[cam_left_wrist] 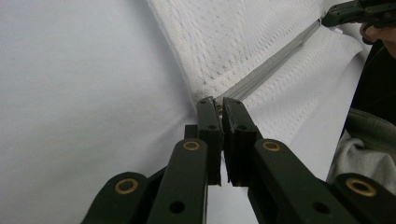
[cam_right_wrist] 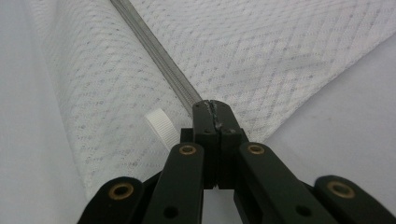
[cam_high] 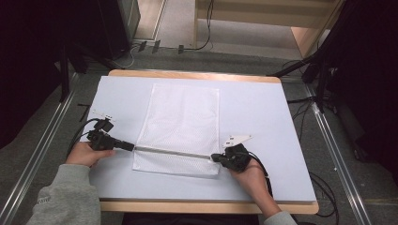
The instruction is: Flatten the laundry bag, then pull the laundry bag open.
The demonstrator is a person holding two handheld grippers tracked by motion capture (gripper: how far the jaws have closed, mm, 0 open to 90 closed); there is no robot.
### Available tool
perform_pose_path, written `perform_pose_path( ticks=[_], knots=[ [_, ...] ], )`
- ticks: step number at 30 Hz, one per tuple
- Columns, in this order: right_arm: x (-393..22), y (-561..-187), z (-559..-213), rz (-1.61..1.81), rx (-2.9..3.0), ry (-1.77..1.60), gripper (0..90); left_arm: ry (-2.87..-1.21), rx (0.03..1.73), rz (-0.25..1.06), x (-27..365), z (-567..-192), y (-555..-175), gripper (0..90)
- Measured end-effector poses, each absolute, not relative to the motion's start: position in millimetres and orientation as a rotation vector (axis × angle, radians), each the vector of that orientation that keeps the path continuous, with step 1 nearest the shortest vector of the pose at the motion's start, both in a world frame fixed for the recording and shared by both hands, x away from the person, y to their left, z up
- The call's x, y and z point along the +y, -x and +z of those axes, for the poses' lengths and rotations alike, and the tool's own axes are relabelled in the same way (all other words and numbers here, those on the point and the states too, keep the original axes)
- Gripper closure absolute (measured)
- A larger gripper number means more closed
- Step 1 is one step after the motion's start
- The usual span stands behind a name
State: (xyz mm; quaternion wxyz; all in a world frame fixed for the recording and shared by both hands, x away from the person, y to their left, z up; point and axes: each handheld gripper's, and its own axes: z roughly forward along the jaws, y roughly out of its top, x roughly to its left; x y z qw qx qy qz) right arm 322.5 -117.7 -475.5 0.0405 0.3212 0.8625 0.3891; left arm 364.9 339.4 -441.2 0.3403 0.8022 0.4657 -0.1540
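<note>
A white mesh bag (cam_high: 180, 117) lies flat on the white table (cam_high: 263, 112), with a grey zipper (cam_high: 171, 152) running across it near its front end. My left gripper (cam_high: 131, 146) is at the zipper's left end, and in the left gripper view its jaws (cam_left_wrist: 218, 108) are shut on a small metal piece there, where the zipper (cam_left_wrist: 275, 65) begins. My right gripper (cam_high: 215, 157) is shut on the zipper's right end (cam_right_wrist: 212, 105), with the zipper (cam_right_wrist: 154, 46) stretching away from it over the mesh (cam_right_wrist: 280, 56).
A small white ribbed tab (cam_right_wrist: 161, 123) sticks out of the bag beside my right jaws. The other gripper (cam_left_wrist: 355, 11) shows far off in the left gripper view. Metal floor rails (cam_high: 42, 150) and cables (cam_high: 324, 187) flank the table. Dark stands are at both sides.
</note>
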Motion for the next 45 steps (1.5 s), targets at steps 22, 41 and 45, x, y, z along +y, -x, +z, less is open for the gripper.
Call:
perform_pose_path(
  ticks=[22, 41, 45],
  knots=[
    [-116.5, -328.7, -471.9, 1.156, 2.695, -0.980, 90.0, -2.109, 1.205, -0.383, 334.8, -444.3, -342.1, 86.6],
    [-140.0, -338.6, -454.3, 1.280, 2.628, -1.055, 55.6, -2.024, 1.185, -0.072, 347.1, -435.2, -339.3, 48.2],
    [-153.9, -342.4, -453.0, 1.290, 2.580, -1.086, 46.7, -2.027, 1.207, 0.009, 349.2, -434.9, -340.9, 42.7]
  ],
)
